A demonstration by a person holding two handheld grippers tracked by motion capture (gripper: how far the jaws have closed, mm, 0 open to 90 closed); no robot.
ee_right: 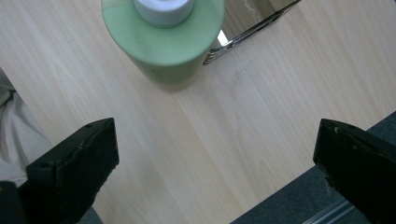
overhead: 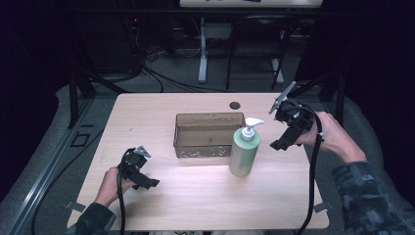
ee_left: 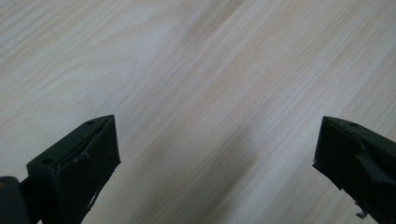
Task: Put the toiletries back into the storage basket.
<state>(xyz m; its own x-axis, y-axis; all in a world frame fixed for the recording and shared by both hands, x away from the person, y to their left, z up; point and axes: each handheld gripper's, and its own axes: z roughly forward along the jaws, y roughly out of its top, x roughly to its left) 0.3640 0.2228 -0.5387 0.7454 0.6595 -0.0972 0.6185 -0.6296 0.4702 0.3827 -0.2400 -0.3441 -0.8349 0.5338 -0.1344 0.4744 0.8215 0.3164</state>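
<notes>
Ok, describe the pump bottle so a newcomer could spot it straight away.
Start at the light wooden table and find the brown see-through bin near its middle. The pump bottle stands upright just off that bin's front right corner, nearer the person. It is the one pale green thing there, topped by a white pump head.

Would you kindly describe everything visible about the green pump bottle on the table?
The green pump bottle is a pale green, plastic-looking cylinder with a white collar and white pump head, its spout pointing toward the right gripper. It stands upright on the wooden table, just in front of the basket's right corner. Whether it touches the basket is unclear. Neither gripper touches it.
</notes>
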